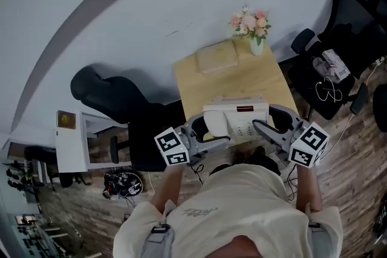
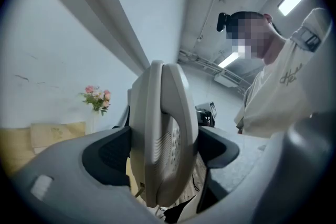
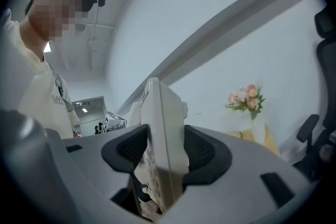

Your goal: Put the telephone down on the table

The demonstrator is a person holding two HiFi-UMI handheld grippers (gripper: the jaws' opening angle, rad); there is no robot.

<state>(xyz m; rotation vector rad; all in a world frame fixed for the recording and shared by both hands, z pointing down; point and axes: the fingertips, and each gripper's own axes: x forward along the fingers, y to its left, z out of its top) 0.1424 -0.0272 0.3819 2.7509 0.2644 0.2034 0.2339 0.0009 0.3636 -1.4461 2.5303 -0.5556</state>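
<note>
telephone [image 1: 236, 116] | gripped by left tool [image 1: 208, 132] and right tool [image 1: 264, 127] | over table [image 1: 195, 86] edge

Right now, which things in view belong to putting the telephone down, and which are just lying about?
Part of the job:
telephone, clamped at both ends
left gripper
right gripper
wooden table

Just lying about:
flower vase, on the table
beige pad, on the table
black office chair
white cabinet
</note>
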